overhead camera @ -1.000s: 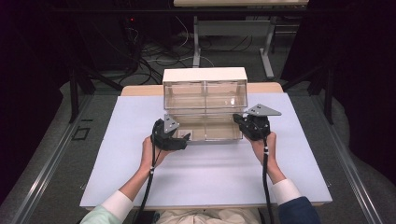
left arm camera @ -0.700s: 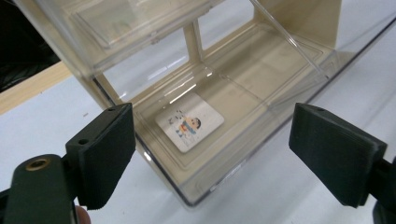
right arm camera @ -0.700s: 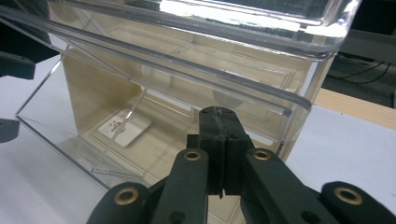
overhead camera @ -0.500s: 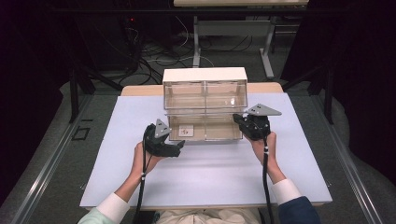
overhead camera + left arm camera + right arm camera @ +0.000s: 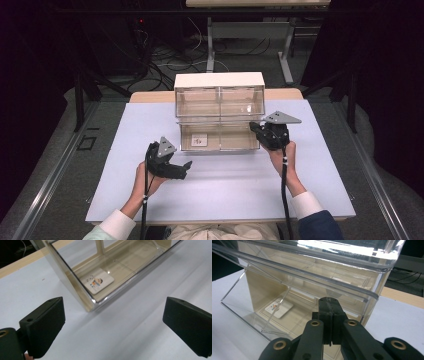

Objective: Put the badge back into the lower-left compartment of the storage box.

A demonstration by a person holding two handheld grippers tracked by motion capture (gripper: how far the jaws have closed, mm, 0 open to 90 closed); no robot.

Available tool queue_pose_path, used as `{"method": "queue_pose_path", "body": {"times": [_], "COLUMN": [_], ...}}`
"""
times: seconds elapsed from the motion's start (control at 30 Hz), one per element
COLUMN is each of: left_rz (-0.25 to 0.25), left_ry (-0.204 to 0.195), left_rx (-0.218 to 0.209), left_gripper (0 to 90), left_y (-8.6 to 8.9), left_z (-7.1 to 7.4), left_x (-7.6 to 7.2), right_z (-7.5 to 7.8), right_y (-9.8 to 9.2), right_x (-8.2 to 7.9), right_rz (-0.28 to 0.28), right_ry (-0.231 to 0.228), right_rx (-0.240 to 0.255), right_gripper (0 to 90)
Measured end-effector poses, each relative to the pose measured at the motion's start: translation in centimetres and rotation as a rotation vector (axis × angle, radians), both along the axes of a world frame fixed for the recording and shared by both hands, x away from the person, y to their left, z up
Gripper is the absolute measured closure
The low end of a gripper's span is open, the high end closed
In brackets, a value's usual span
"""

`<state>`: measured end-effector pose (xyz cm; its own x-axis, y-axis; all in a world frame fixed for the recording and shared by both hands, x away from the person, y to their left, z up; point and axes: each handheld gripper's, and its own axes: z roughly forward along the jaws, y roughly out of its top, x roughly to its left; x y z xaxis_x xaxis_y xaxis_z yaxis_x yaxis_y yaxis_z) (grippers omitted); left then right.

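Right gripper [image 5: 260, 131], jaws pressed together, is bracing the clear plastic tilt-out bin [image 5: 220, 136] at frame centre, small white card [image 5: 199, 140] lying inside, while left gripper [image 5: 186, 169], jaws just been opening, nothing between them, is hovering lower left.

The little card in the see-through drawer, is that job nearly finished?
Nearly, it seems. Done: the card lies flat inside the open lower drawer. In hand: the left hand-held gripper has just been opening, nothing between its jaws, apart from the drawer; the right hand-held gripper is shut at the drawer's right end. Left: probably closing the drawer.
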<state>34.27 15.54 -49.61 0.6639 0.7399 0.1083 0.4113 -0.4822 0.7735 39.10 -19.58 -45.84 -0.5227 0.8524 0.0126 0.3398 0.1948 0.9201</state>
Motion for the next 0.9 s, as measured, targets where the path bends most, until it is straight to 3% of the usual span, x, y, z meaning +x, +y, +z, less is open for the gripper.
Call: {"method": "queue_pose_path", "body": {"times": [0.7, 0.9], "left_rz": [0.041, 0.056], "left_ry": [0.031, 0.036], "left_rx": [0.008, 0.003], "left_gripper": [0.4, 0.0], "left_y": [4.1, 5.2], "left_z": [-1.2, -1.5], "left_x": [-2.8, -3.0], "right_z": [0.0, 0.0], "right_y": [0.0, 0.0], "right_x": [0.0, 0.0], "right_rz": [0.0, -0.002], "right_ry": [0.003, 0.002], "right_rx": [0.001, -0.002], "right_gripper": [90.0, 90.0]}}
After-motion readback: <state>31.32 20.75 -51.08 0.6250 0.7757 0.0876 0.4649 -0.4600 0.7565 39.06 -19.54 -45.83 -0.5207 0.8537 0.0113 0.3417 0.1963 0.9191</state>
